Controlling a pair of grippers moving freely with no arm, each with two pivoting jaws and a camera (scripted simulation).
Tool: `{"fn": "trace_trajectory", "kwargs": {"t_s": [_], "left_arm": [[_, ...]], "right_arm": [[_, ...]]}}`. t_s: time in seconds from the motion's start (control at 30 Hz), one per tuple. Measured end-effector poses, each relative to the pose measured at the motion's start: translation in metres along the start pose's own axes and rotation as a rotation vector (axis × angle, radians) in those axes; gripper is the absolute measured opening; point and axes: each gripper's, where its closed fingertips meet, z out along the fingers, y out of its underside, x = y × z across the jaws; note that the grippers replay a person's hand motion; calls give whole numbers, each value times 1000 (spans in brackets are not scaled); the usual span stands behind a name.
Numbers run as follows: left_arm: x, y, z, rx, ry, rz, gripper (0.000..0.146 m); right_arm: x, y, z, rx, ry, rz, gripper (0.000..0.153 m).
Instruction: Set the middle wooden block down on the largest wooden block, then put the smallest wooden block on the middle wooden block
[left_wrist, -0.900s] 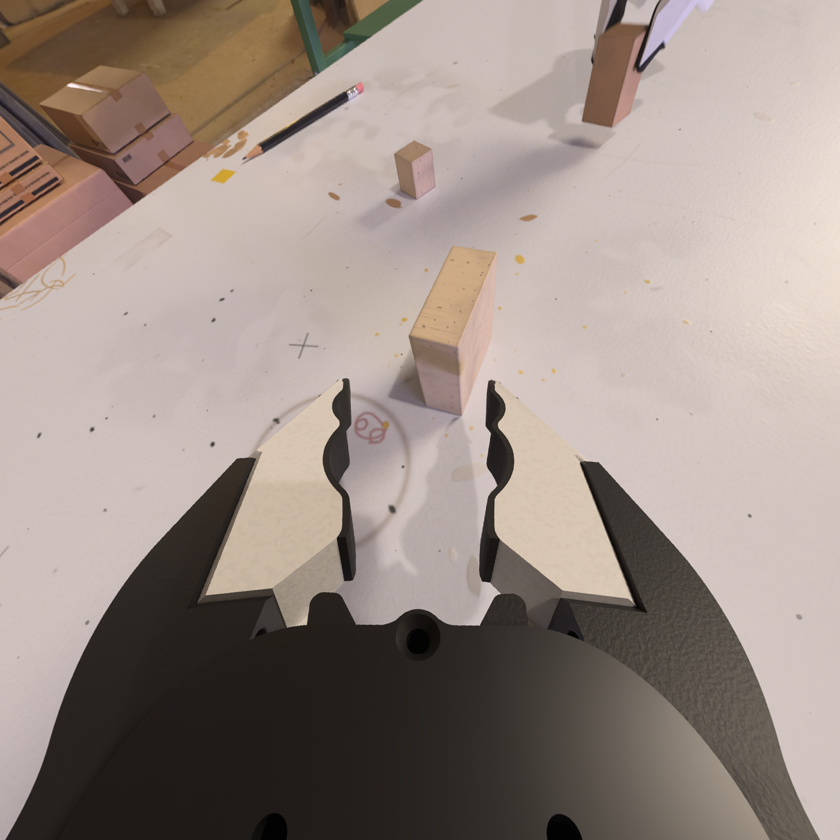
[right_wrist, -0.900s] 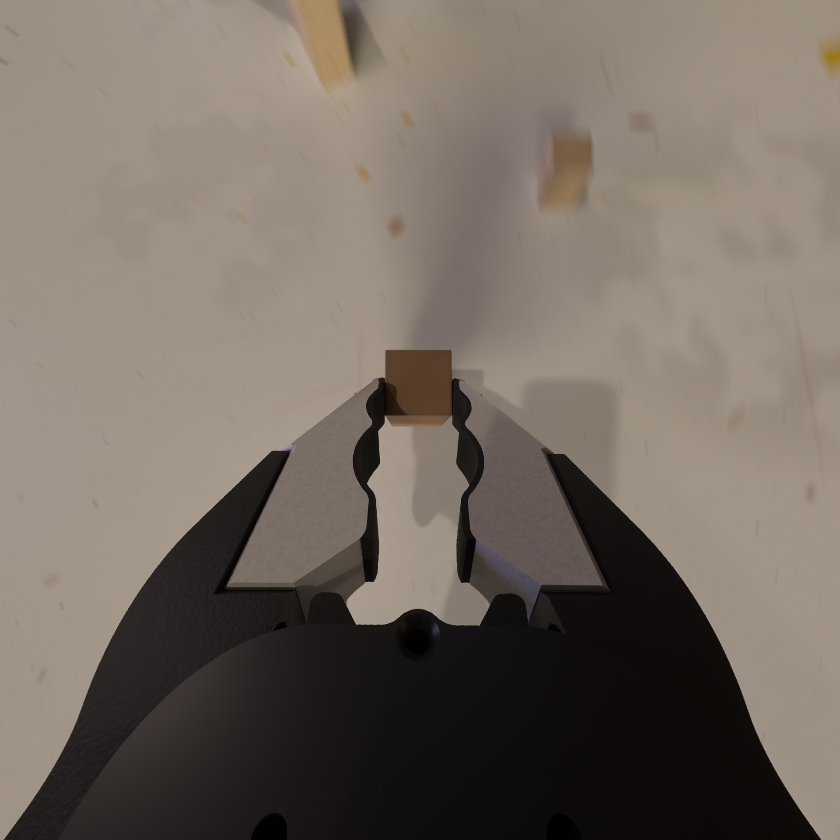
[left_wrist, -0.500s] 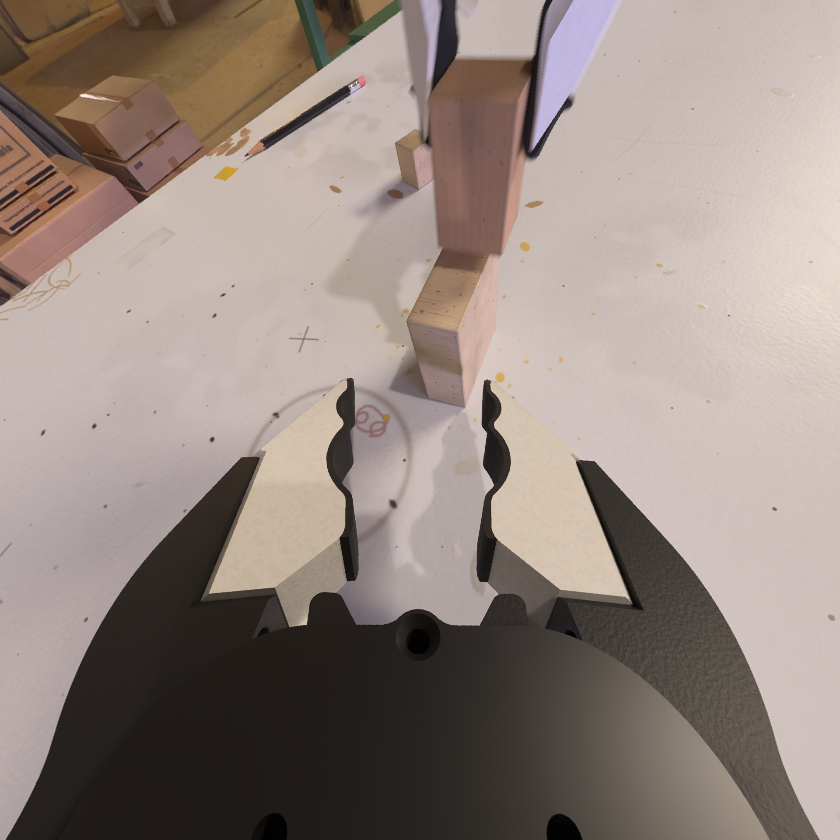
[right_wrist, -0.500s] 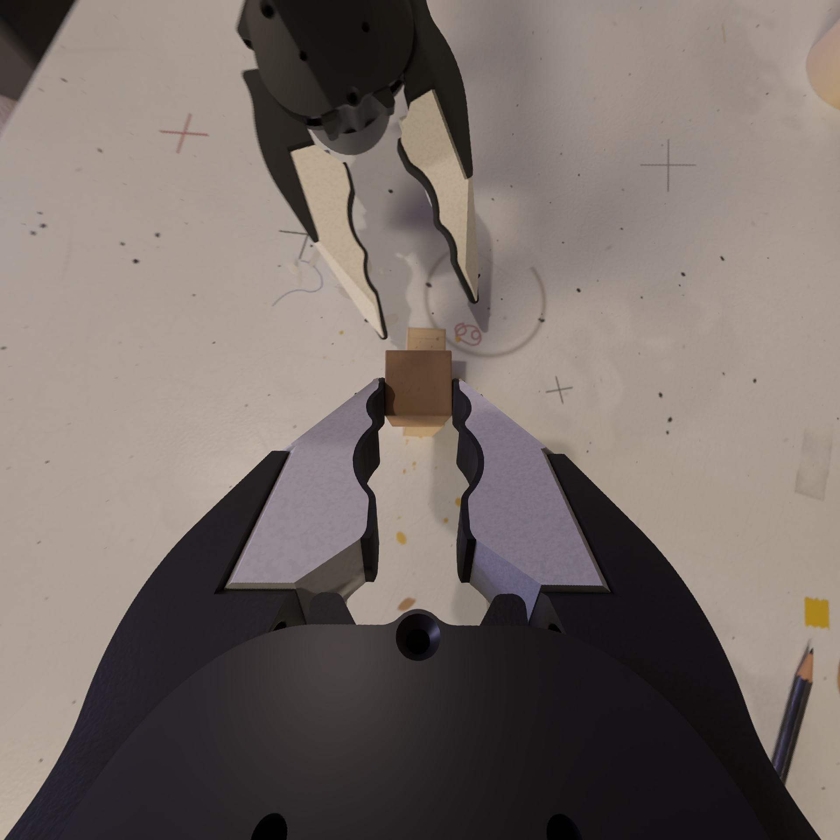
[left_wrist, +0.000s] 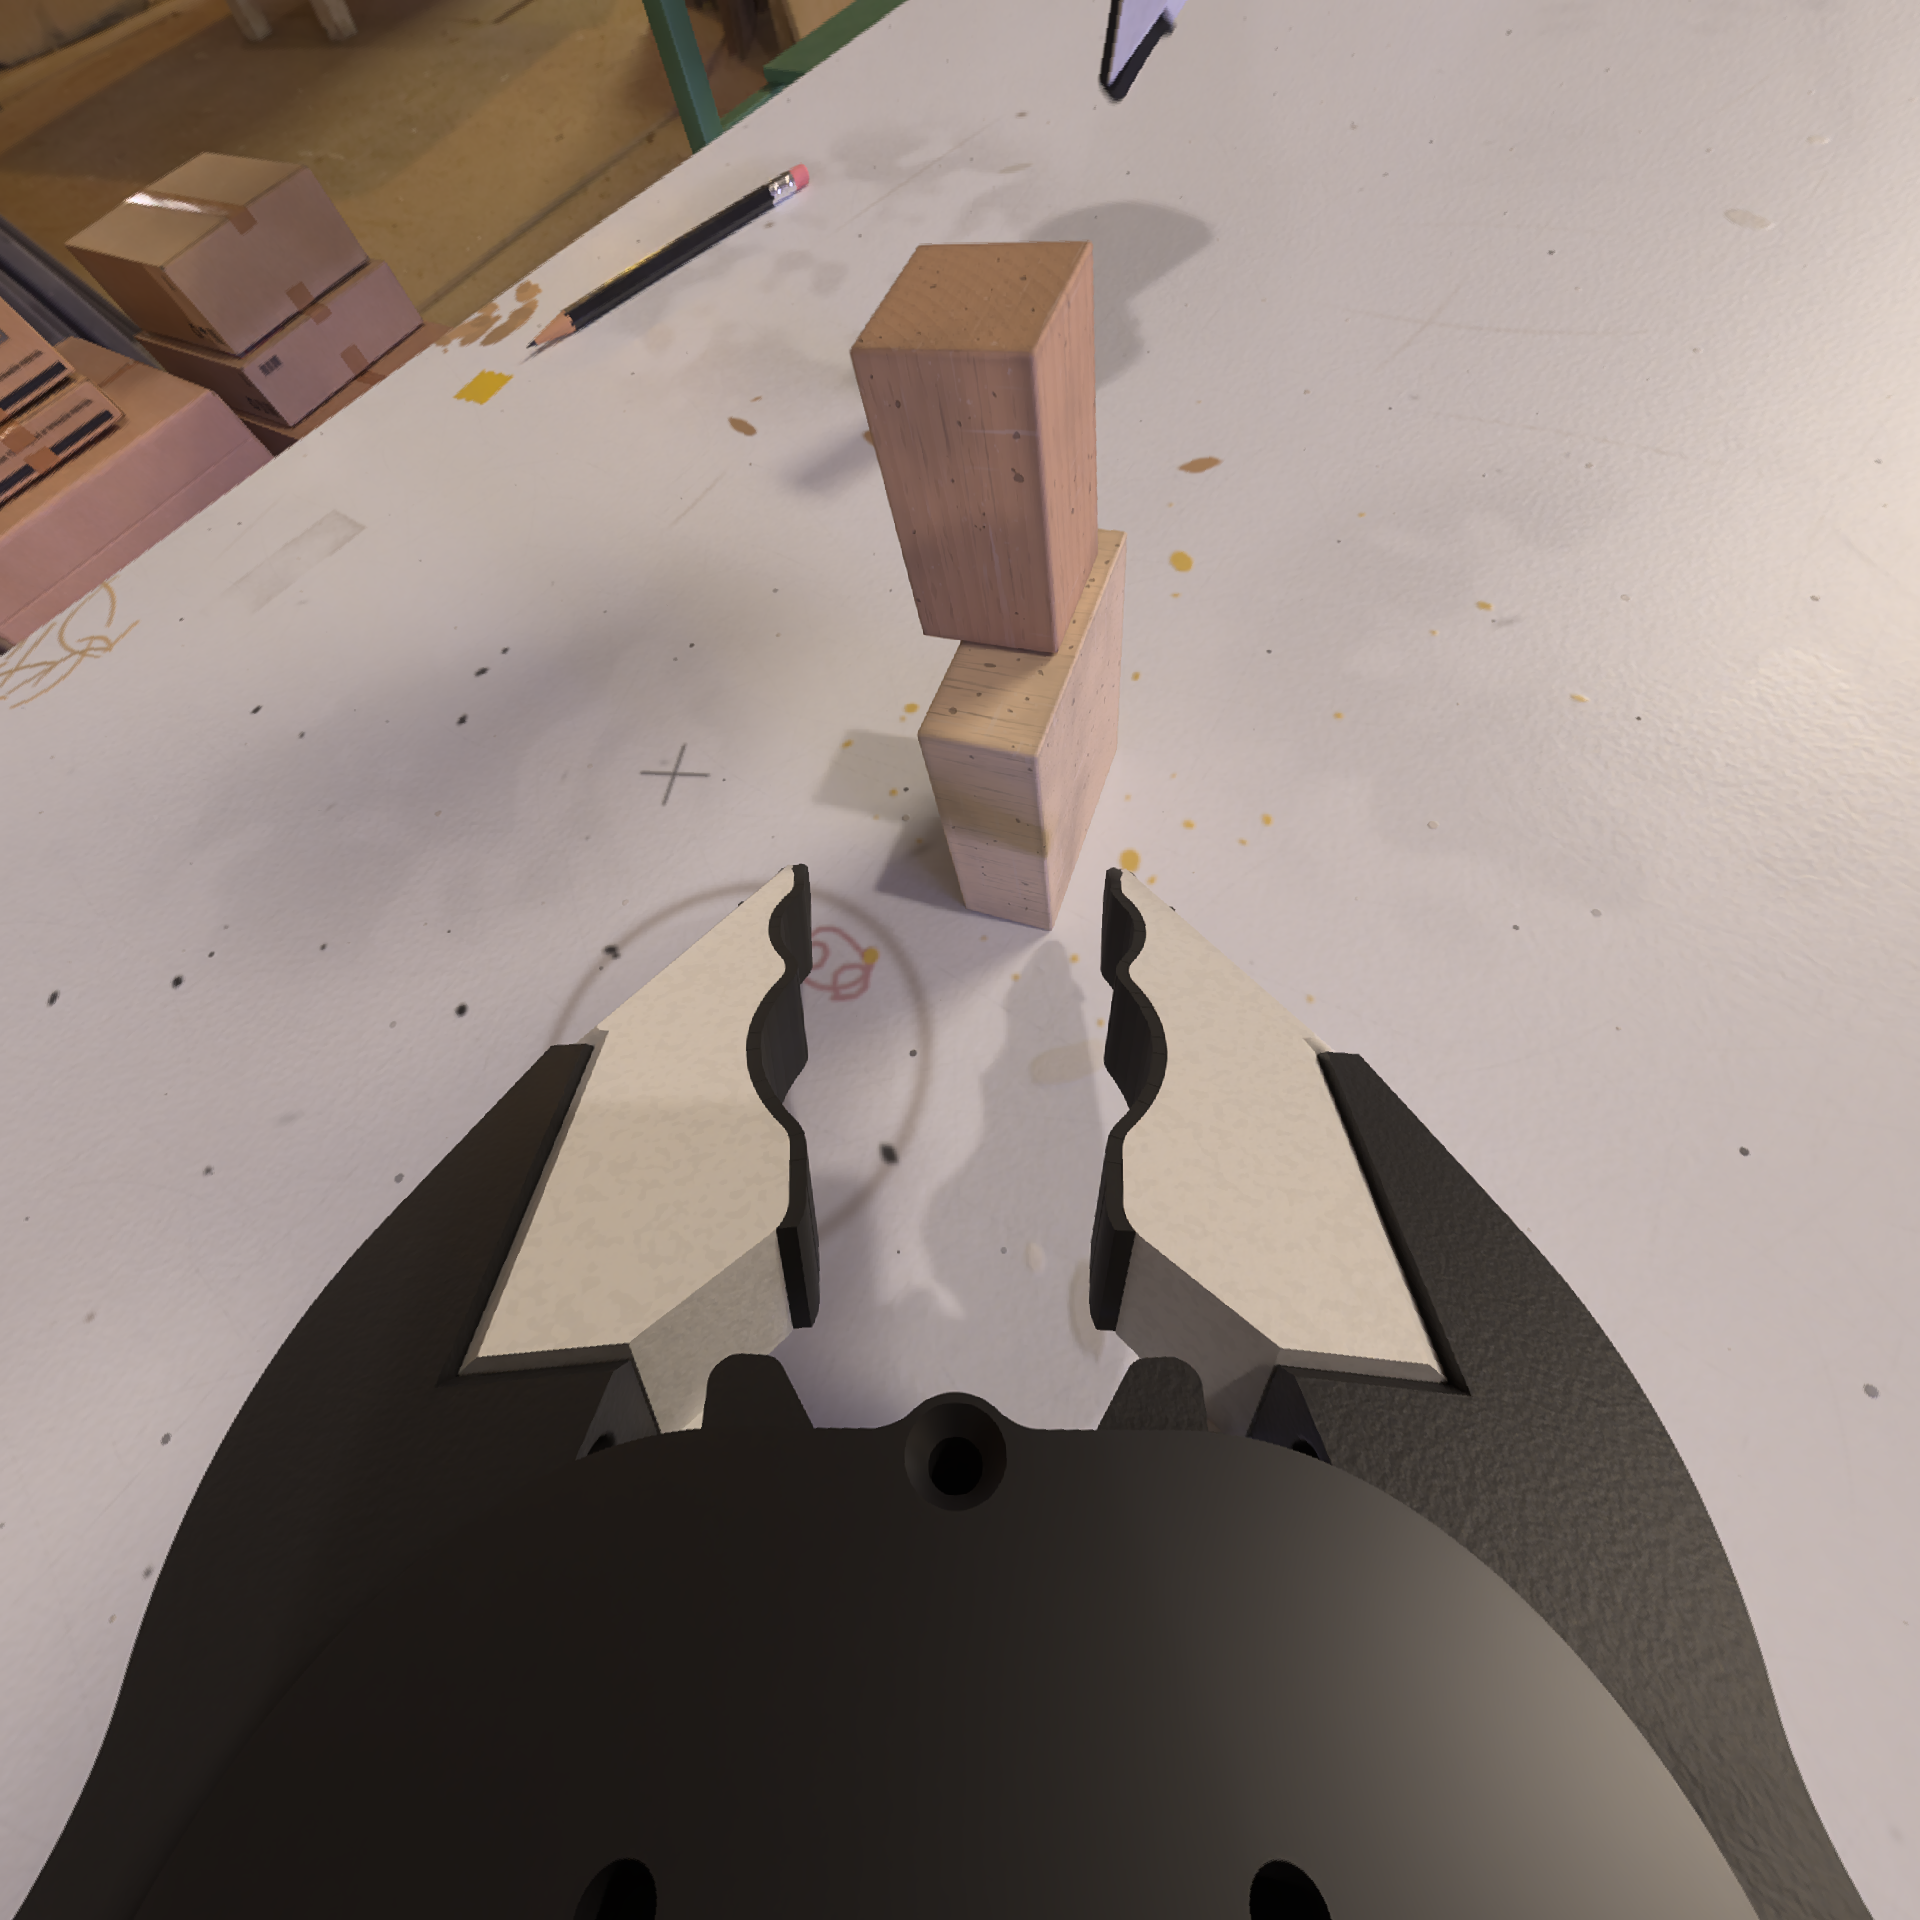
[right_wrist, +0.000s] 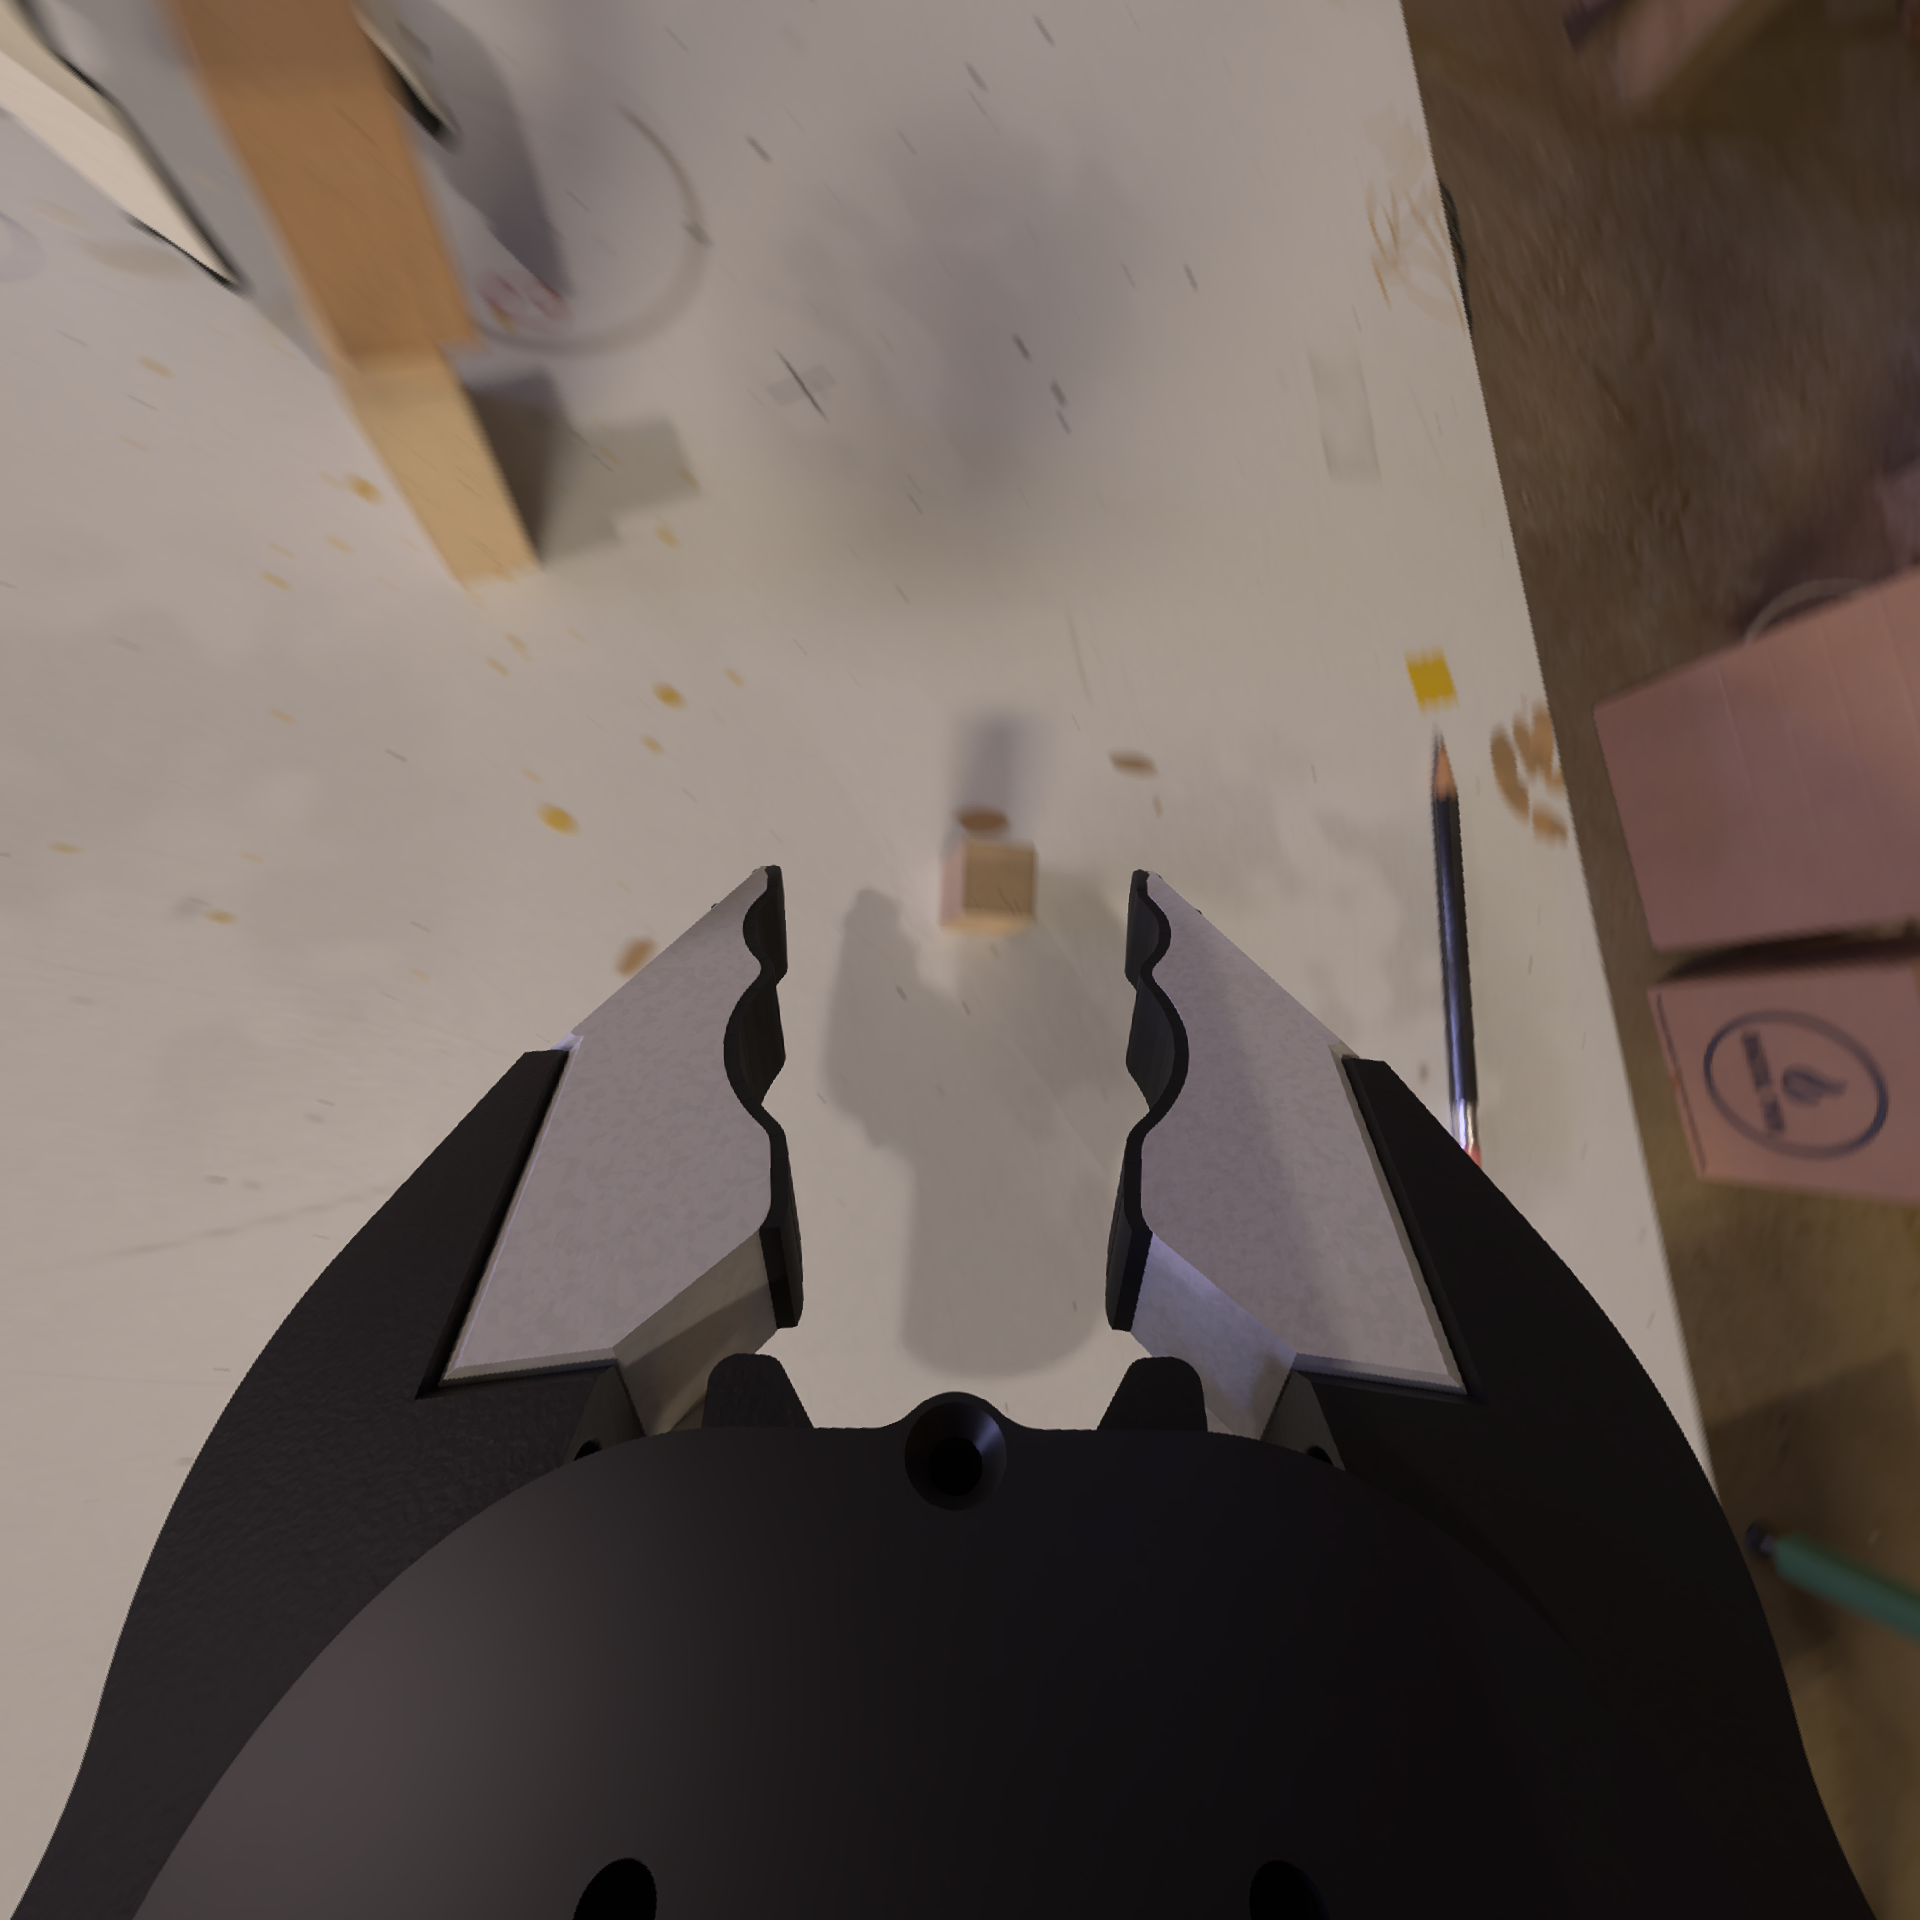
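Middle wooden block (left_wrist: 982, 447): released within the last half second, now standing on end atop the largest wooden block (left_wrist: 1023, 774), resting toward the far part of its top face and looking slightly tilted in the left wrist view; true lean not possible to judge through the wide lens. First half of the task judged done. Right gripper (right_wrist: 954, 904): fingers spread wide, nothing between them, swung away from the stack and now pointed at the smallest wooden block (right_wrist: 989, 891), which sits on the table (left_wrist: 1558, 727) just beyond the fingertips at 12 o'clock; view motion-blurred. Stack visible there at 10 o'clock, far off. Left gripper (left_wrist: 954, 899): fingers spread, empty, hovering low over the table with the base of the largest block just past the tips at 12 o'clock. Remaining: pick-up of the smallest block and placement on the tall, narrow top of the middle block; a knock likely to topple the stack. Surroundings: pencil (left_wrist: 665, 260) at 11 o'clock in the left view, well clear of the stack; in the right view lying to the right of the smallest block, near but not in the line of approach. Cardboard boxes (left_wrist: 229, 281) off the table edge at 10 o'clock. Paint flecks, pen marks and a drawn circle on the surface, no obstruction.
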Motion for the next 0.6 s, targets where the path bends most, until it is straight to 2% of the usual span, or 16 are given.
{"fn": "trace_trajectory", "kwargs": {"t_s": [0.07, 0.13, 0.3, 0.47, 0.53, 0.6], "left_arm": [[0, 1, 1, -10, 0, 4, 56], [0, 2, 2, -17, -5, 7, 56], [-1, 2, 3, -24, -14, 8, 56], [-1, 1, 2, -14, -11, 3, 56], [-2, 1, 0, -7, -13, 1, 56], [-3, 2, -3, -2, -26, 2, 56]], "right_arm": [[13, 28, 9, -7, 23, 62, 67], [18, 42, 24, 2, 32, 80, 71], [16, 47, 61, -59, 10, 48, 73], [13, 45, 76, -104, -31, 83, 45], [4, 27, 68, -57, -55, 72, 22], [-13, -8, 51, 50, -101, 48, 22]]}}
